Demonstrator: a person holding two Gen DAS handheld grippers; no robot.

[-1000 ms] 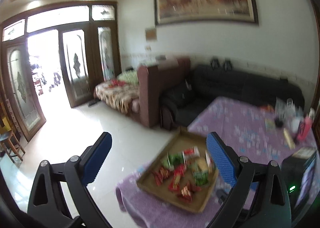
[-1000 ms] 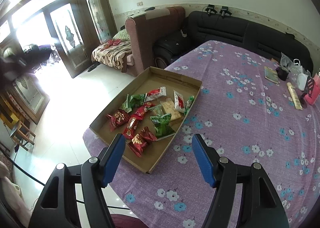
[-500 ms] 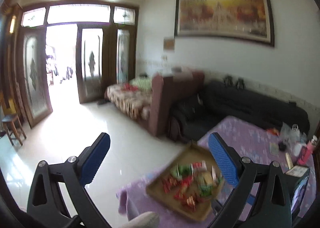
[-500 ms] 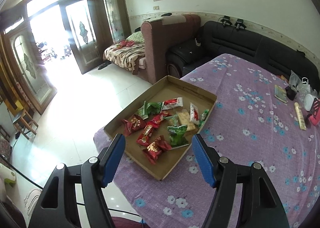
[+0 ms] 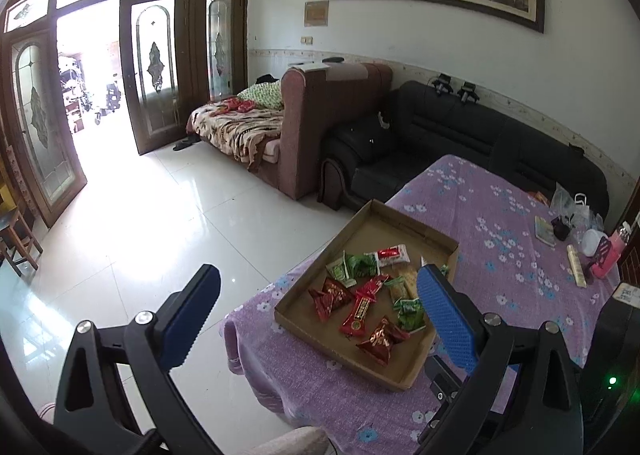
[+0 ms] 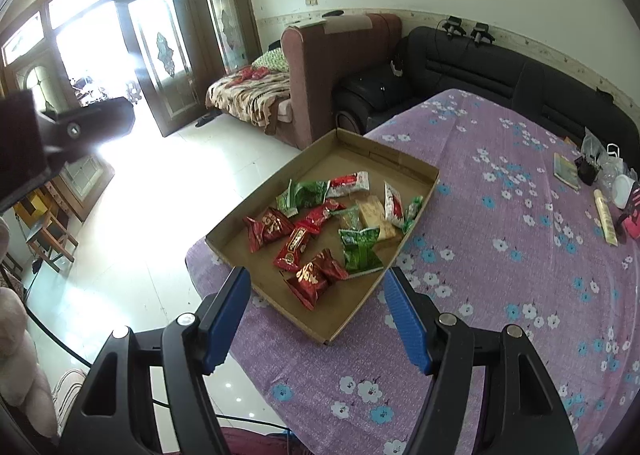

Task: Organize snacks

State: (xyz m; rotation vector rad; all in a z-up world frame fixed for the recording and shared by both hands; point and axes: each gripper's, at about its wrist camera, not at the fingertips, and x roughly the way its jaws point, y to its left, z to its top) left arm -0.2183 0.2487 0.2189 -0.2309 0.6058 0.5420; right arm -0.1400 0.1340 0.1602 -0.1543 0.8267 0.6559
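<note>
Near the table's front-left corner sits the cardboard tray [image 6: 416,169], shallow, open-topped, long axis running away from the person toward the brown sofa [image 6: 340,67]. Snack packets [image 6: 320,223] all lie inside it, jumbled: red ones toward the near-left, green ones mid and right, a tan biscuit pack [image 6: 376,215] with a white-and-red packet leaning beside it on the right wall side.

Right gripper [image 6: 318,315] is the nearer one: it hovers just above and short of the tray's near rim, pointing down along the tray's length, jaws apart, nothing between them. Closest target is the red foil packet [image 6: 316,279], straight ahead of the gap, lying loose and clear of the wall. The green packet [image 6: 360,251] is just right of it, overlapping nothing much.

Left gripper [image 5: 316,307] comes in from the tray's left side, further back, over the floor edge; jaws wide apart, empty. From there the tray lies ahead and to its right, with its right finger crossing the tray's near-right corner in that view.

Obstructions: only the low tray rim. My read: a steep, short descent by the right gripper clears it. Clutter at the table's far right — a book [image 6: 566,171], bags, a pink item — sits well apart. Purple floral tablecloth [image 6: 500,255] around the tray is free for sorting onto.
</note>
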